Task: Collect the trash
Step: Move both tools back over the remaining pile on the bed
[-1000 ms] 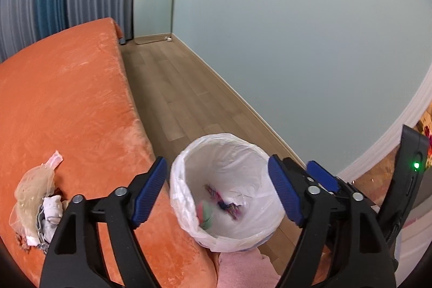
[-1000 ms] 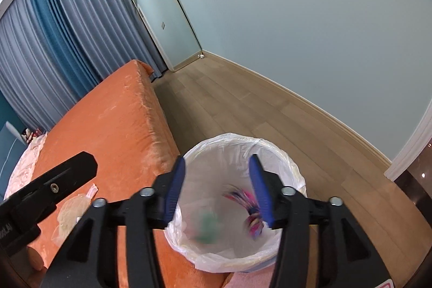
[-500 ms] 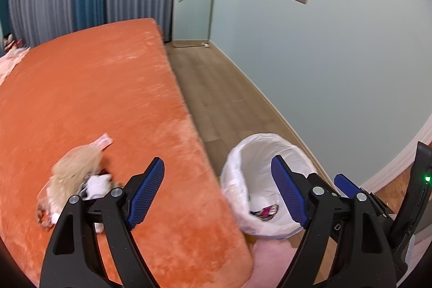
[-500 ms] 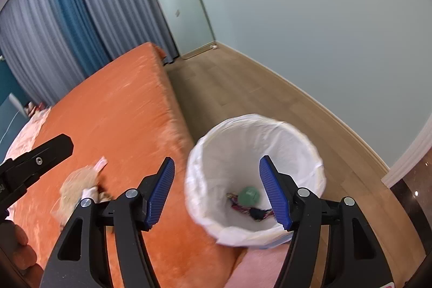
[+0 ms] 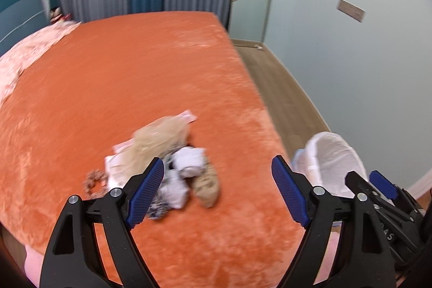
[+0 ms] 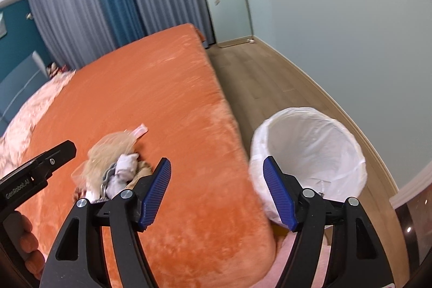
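Fingers (image 5: 147, 190) spread wide above trash pile (image 5: 172, 163).

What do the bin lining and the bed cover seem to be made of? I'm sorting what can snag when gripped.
The white crinkled lining of the round bin looks like thin plastic film: it wrinkles, folds over the rim and lets light through. The orange bed cover looks like plush velvety fabric: it shows pale sheen streaks. Fibre type can't be told.
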